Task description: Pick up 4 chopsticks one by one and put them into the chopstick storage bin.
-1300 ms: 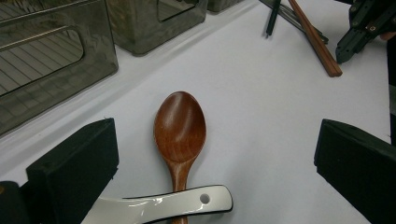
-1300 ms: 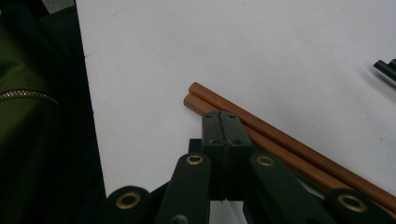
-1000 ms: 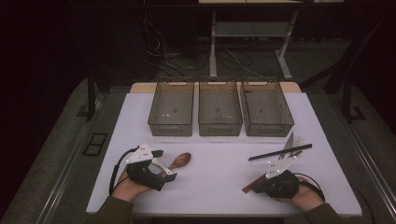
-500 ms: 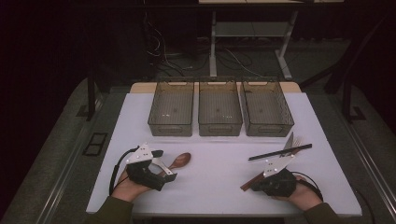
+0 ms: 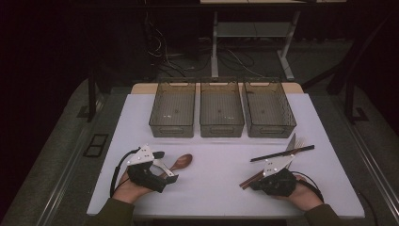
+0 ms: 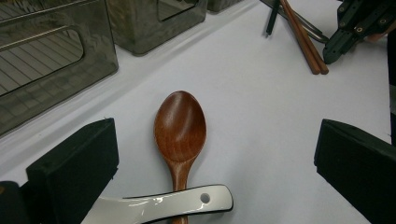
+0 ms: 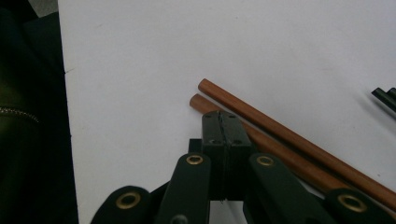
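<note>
My left gripper [image 5: 162, 167] rests on the white table [image 5: 211, 179], jaws wide apart, nothing pinched. One wooden spoon [image 6: 180, 128] lies flat between the jaws, bowl pointing away from me, touching neither pad. One white spoon handle [image 6: 163, 205] with a hole lies across the wooden spoon's stem, close to the gripper. My right gripper [image 7: 223, 133] has its jaws pressed together with nothing between them, tips sitting over the near ends of two brown wooden chopsticks [image 7: 280, 140] that lie side by side on the table. Further out I count two black chopsticks [image 5: 282, 153] crossed over the brown pair, plus metal cutlery [image 5: 292, 140] under them, count unclear. Three empty smoky plastic bins [image 5: 221, 110] stand in a row at the far side of the table, well apart from both grippers.
</note>
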The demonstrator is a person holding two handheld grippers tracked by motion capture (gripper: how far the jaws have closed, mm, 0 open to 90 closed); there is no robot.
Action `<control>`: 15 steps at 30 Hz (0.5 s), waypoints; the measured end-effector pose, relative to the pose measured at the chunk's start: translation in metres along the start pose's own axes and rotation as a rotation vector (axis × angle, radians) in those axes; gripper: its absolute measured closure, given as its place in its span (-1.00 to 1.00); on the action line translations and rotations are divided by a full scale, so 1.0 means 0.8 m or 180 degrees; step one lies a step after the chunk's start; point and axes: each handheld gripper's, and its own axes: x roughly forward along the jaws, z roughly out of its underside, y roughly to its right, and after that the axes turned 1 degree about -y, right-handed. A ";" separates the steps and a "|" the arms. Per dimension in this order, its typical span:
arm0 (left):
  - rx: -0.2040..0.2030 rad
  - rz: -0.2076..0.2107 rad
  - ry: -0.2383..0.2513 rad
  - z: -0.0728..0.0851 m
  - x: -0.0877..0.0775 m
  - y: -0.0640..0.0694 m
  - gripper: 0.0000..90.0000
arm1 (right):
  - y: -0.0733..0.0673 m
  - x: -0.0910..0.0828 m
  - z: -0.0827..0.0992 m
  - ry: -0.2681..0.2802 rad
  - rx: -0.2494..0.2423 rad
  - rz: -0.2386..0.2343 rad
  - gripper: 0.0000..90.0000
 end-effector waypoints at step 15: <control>0.0004 -0.0001 -0.0001 0.000 0.000 0.000 -1.00 | 0.002 0.005 -0.006 0.0022 -0.0016 0.0047 0.98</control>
